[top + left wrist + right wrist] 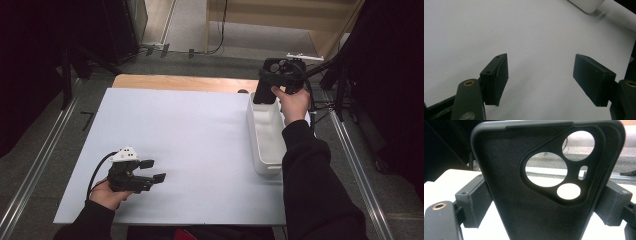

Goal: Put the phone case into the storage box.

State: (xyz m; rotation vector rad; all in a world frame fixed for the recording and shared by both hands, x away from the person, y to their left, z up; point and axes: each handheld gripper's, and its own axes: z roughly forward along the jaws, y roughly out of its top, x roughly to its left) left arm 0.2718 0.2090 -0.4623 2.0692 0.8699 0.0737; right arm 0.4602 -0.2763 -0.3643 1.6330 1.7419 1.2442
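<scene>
My right gripper (274,80) is shut on a black phone case (263,92), held upright over the far end of a white bin (252,135) at the table's right side. In the right gripper view the case (506,170) shows its inner face with the camera cut-outs at the top, and the two pads (474,205) press on its side edges. My left gripper (155,170) rests low at the near left of the white sheet (190,130), pointing right. Its jaws stand apart with nothing between them, and bare sheet shows past the left gripper (541,77).
The bin's corner (586,5) shows at the far top of the left gripper view. A strip of wooden table (180,82) runs behind the sheet. Dark stands and cables (345,85) crowd the floor at the right, and metal rails (40,165) flank the table.
</scene>
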